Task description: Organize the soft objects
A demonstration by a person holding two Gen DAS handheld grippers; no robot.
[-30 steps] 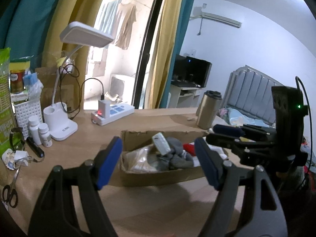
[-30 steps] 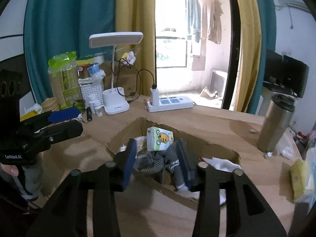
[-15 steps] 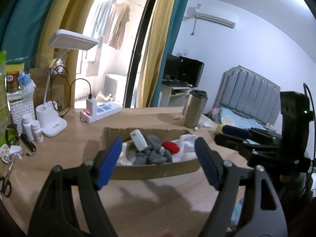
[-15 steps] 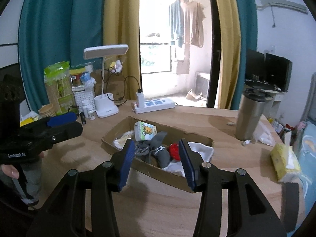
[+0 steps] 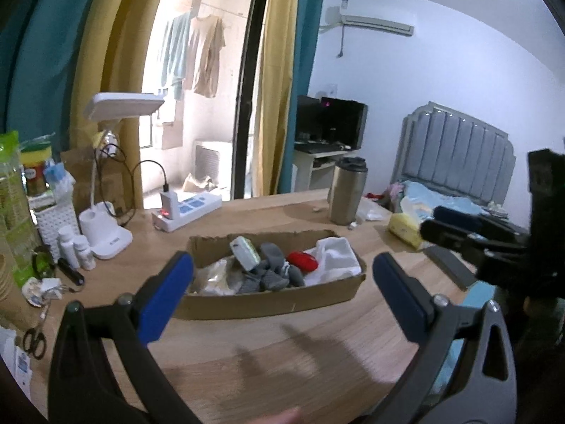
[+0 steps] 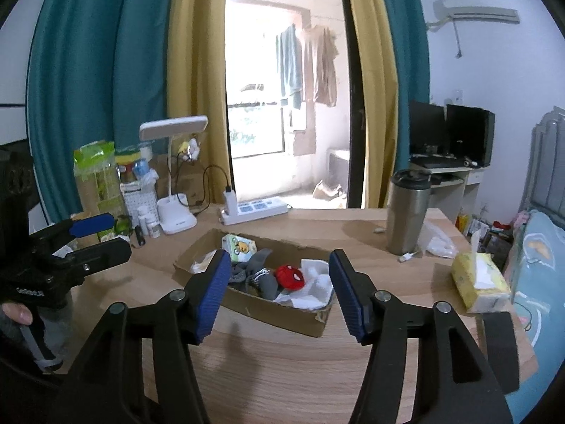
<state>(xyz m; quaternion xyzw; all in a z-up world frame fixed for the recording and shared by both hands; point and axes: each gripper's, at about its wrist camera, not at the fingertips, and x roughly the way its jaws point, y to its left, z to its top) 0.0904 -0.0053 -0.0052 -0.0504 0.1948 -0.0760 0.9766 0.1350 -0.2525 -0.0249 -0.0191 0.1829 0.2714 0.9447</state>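
Cardboard box (image 5: pixel 268 305) of socks (image 5: pixel 268 275) sits on the desk (image 5: pixel 317 360); left hand-held gripper (image 5: pixel 282 282) and right hand-held gripper (image 6: pixel 279 289) both opening, empty.

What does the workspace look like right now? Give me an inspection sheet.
Surface: light wooden table.
Job's things: shallow cardboard box holding grey socks, red plush toy, white cloth.
Clutter: steel tumbler, yellow tissue pack, white desk lamp, scissors.
Grippers: left gripper and right gripper both opening, nothing between the jaws.
Cables: black cord at white power strip.
Surroundings: curtains, bed.
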